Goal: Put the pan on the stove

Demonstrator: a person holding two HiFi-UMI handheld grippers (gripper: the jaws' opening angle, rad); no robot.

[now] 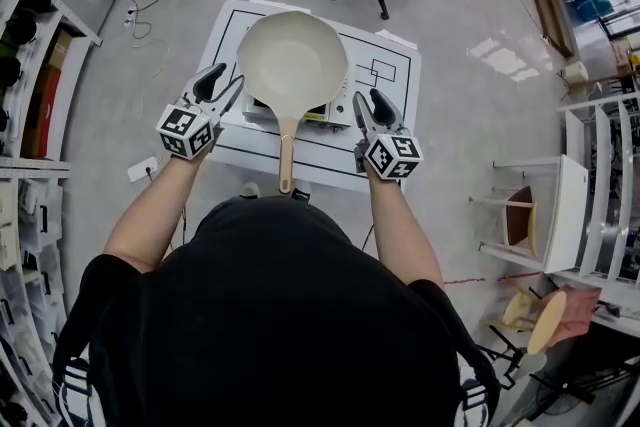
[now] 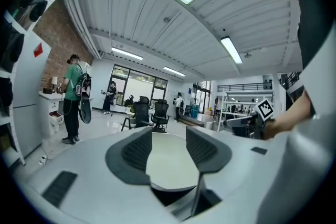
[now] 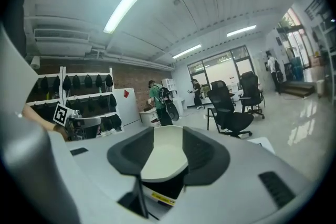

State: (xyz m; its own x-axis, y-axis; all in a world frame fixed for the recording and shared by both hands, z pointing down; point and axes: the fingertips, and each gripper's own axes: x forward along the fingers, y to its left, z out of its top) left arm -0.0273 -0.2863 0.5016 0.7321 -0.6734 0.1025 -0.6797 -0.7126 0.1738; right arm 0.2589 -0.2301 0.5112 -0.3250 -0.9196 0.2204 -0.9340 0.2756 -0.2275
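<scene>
Pan looks seated on stove; task likely done. Left claw at 9, right claw at 4, both released, flanking the rim.

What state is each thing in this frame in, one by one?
cream pan with tan handle: upright, empty, resting on the stove, handle toward the person.
small stove: on the white table, under the pan.
left gripper: open, beside the pan.
right gripper: open, beside the pan.
</scene>
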